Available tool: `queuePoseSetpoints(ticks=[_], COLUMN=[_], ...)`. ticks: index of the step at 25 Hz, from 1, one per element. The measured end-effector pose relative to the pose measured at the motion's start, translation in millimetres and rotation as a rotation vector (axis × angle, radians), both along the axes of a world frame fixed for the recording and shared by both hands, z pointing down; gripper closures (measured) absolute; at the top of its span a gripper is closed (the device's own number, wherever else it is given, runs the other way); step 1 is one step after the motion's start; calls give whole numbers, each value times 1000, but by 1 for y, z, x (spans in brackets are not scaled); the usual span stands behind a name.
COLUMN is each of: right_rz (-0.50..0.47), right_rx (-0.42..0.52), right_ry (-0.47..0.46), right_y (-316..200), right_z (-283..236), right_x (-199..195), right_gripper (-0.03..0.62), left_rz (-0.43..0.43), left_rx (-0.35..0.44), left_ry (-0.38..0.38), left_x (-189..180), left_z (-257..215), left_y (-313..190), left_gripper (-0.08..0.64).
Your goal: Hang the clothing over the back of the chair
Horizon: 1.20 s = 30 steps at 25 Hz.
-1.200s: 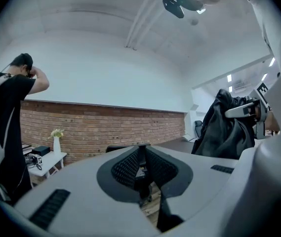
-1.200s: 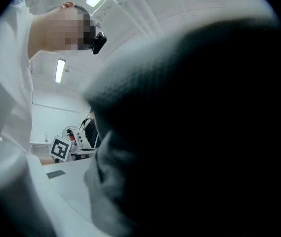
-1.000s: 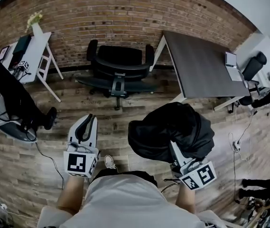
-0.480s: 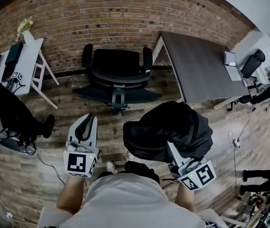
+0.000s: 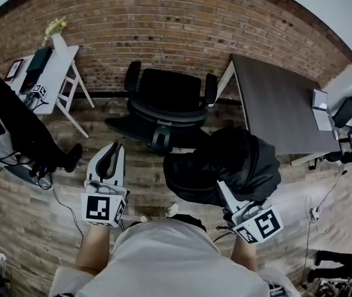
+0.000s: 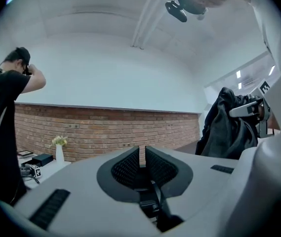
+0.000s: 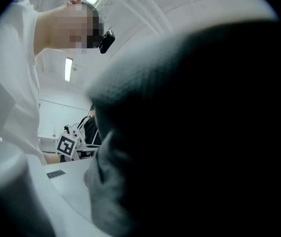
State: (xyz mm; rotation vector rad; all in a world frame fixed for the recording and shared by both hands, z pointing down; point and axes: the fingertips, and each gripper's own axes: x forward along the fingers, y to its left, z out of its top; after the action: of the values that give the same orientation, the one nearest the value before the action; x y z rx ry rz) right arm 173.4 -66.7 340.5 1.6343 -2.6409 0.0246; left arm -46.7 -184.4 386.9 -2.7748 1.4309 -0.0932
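- Clothing (image 5: 225,166): a black, crumpled fabric garment, bunched into a bundle and carried above the wood-plank floor (image 5: 52,209) at the front of the right gripper. It is near the black swivel office chair (image 5: 169,98), on the person's side of it.
- Right gripper (image 5: 226,193): clamped on the clothing (image 7: 194,132). Dark fabric fills most of the right gripper view and covers the jaws, so the gap between them does not show.
- Left gripper (image 5: 112,158): jaws drawn together to a thin slit (image 6: 141,154), with nothing between them. It is held beside the bundle and apart from it.
- Black swivel office chair: stands against the red brick wall (image 5: 176,30), between a white folding worktop (image 5: 58,67) and a dark grey worktop (image 5: 281,110).
- White vase (image 5: 57,39): stands on the white folding worktop and holds pale flowers; it also appears in the left gripper view (image 6: 60,153).
- Cut off: a person in dark clothes (image 5: 15,129) at the left edge of the head view.
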Motion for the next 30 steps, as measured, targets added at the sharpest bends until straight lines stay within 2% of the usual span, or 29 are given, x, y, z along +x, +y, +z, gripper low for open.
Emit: queuePoseSetpoints(ticks=[5, 11, 18, 23, 30], right_rz=[-38, -35, -60, -125, -235], right_rx=[8, 21, 66, 70, 144], right_ry=[-5, 9, 171, 282, 363], right_y=[-7, -2, 4, -1, -22], right_z=[-5, -9, -26, -33, -56], right_x=[3, 4, -8, -29, -63], right_gripper=[453, 453, 454, 454, 456], left_rz=[-10, 3, 11, 24, 9], left_rx=[3, -6, -22, -32, -30], left_ry=[-13, -11, 30, 52, 64], left_x=[9, 9, 7, 3, -14], left_z=[-1, 5, 12, 17, 17], left_y=[1, 2, 6, 12, 20], left_gripper=[503, 503, 503, 503, 503])
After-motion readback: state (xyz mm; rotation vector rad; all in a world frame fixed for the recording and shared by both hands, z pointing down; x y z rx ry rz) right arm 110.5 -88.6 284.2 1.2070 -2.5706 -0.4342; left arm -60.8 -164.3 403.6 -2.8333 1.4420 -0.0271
